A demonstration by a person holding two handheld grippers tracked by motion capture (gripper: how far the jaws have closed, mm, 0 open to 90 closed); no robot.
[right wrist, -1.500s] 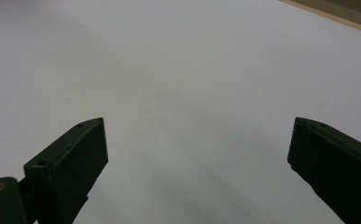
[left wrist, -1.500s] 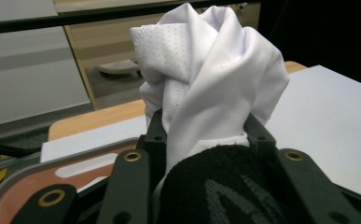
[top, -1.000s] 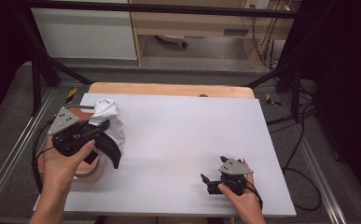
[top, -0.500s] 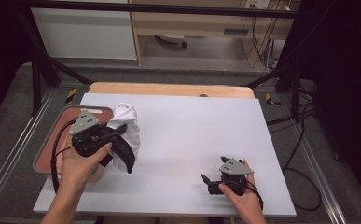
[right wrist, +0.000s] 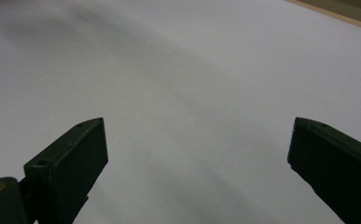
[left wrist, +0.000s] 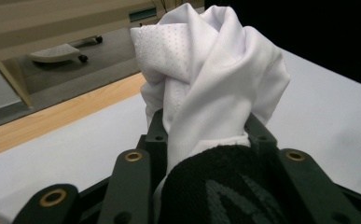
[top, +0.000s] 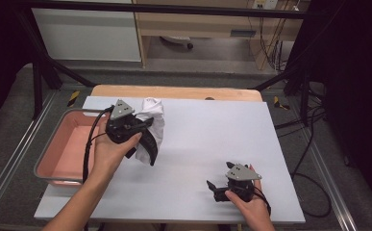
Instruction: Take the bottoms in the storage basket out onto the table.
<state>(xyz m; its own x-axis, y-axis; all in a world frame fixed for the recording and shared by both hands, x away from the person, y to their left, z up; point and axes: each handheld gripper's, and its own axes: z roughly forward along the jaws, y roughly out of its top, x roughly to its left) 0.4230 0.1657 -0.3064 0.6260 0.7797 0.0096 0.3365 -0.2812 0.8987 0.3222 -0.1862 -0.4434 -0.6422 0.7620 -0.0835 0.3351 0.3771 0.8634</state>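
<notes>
Even overhead light brightens the white table [top: 207, 144]; the room's edges fall into darkness. Soft shadows lie under the hands. Close up, the black jaws and table look blurred and grainy.

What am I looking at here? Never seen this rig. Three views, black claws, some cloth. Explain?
No robot here: a person holds a two-jaw hand tool in each hand. The high view looks down on the white table from the person's side. The other two pictures come from small cameras riding on each tool, looking along its black jaws.

The left tongs are shut on a bundle of clothing: a white garment with a black piece bunched below it, lifted over the table's left part. The left gripper view shows that bundle up close between its jaws.

The right tongs sit low near the table's front edge, jaws wide apart and holding nothing; their own view shows bare table between them.

A pink tray stands at the table's left edge; the part of its inside in view looks empty.
</notes>
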